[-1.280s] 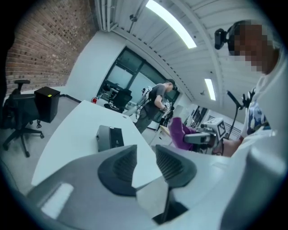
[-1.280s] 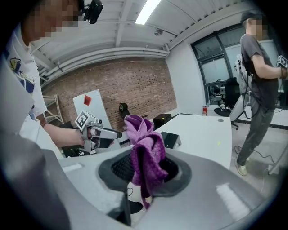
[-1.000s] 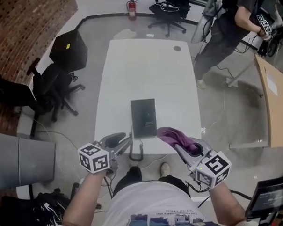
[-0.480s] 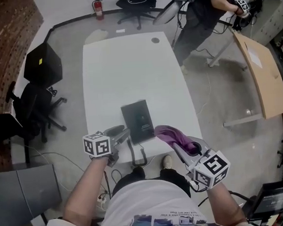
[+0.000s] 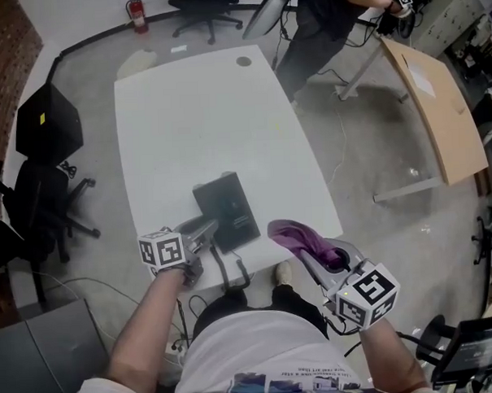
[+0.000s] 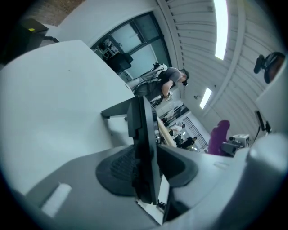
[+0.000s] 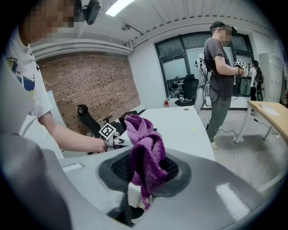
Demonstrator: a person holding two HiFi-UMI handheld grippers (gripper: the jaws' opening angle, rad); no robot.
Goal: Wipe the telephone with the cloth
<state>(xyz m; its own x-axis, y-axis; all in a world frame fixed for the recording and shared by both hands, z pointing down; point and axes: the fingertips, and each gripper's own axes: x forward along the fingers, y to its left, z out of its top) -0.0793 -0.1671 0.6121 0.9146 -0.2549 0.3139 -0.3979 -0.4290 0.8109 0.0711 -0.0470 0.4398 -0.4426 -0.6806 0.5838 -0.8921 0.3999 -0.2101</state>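
A flat black telephone (image 5: pixel 224 209) lies near the front edge of the white table (image 5: pixel 194 120). My left gripper (image 5: pixel 205 232) is at the phone's near left corner. In the left gripper view the phone's edge (image 6: pixel 143 126) stands between the two pads of this gripper (image 6: pixel 146 150), which are shut on it. My right gripper (image 5: pixel 310 258) hangs off the table's front right corner, shut on a crumpled purple cloth (image 5: pixel 295 233). In the right gripper view the cloth (image 7: pixel 145 143) bunches up out of the jaws of that gripper (image 7: pixel 144 170), a short way from the phone.
A black cord (image 5: pixel 231 274) hangs over the table's front edge below the phone. Black office chairs (image 5: pixel 34 201) and a black box (image 5: pixel 47 119) stand to the left. A wooden table (image 5: pixel 433 102) is to the right. A person (image 5: pixel 327 9) stands beyond the far end.
My left gripper has moved right to the telephone's near corner and taken hold of its edge. The right gripper still holds the cloth in the same place. My head has turned.
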